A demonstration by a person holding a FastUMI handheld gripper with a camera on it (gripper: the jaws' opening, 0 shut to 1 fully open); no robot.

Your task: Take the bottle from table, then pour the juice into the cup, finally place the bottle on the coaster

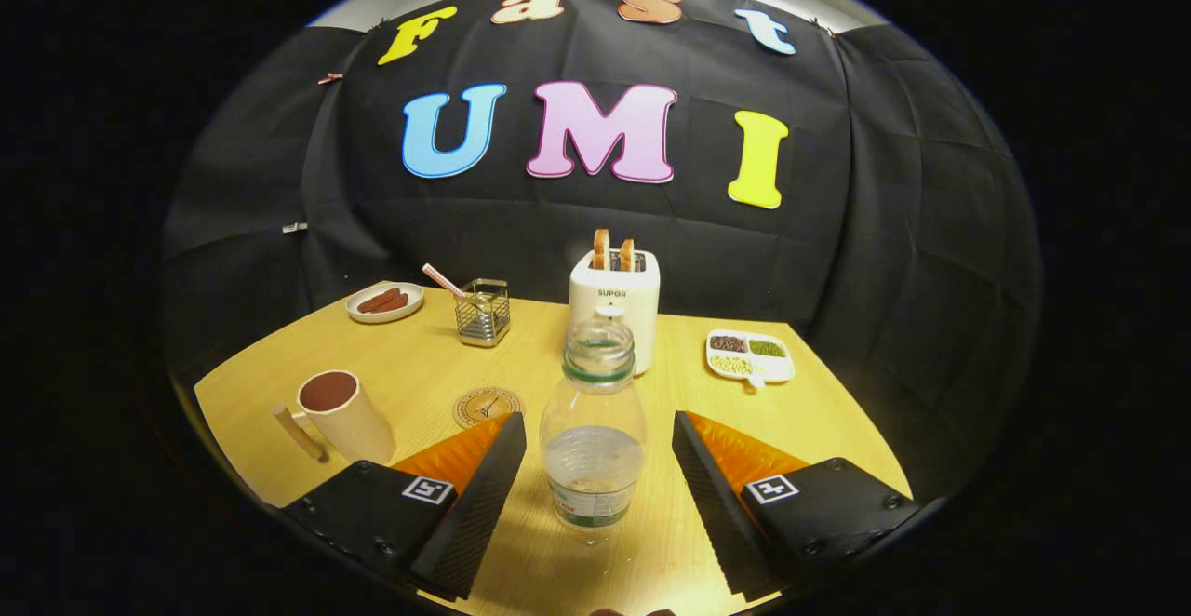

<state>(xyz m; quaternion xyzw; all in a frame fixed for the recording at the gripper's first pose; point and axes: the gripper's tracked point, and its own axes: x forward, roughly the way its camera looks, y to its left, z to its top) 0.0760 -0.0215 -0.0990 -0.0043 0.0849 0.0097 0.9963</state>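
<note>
clear plastic bottle (594,430), uncapped, with a green neck ring and a little liquid in its lower part, stands upright on the pale yellow wooden table (837,430), in the gap between the two fingers. the gripper (599,448) is spread wide, its black ribbed fingers (488,495) with orange backs flanking the bottle on either side without touching it, a strip of bare table showing between each finger and the bottle.

just beyond the left finger tip lies a round cork-brown coaster (484,405) with a dark printed pattern, partly hidden by that finger. further left of the finger stands a cream mug with a wooden handle (340,416), its inside dark reddish brown.

straight ahead, behind the bottle, sits a white two-slot toaster (614,304) with two slices of bread sticking up out of it. to its left is a small metal wire basket (483,312) holding a striped straw, and further left a white oval plate (384,302) of brown sausages. ahead of the right finger lies a white divided dish (750,356) with dark, green and pale grains in separate compartments.
</note>
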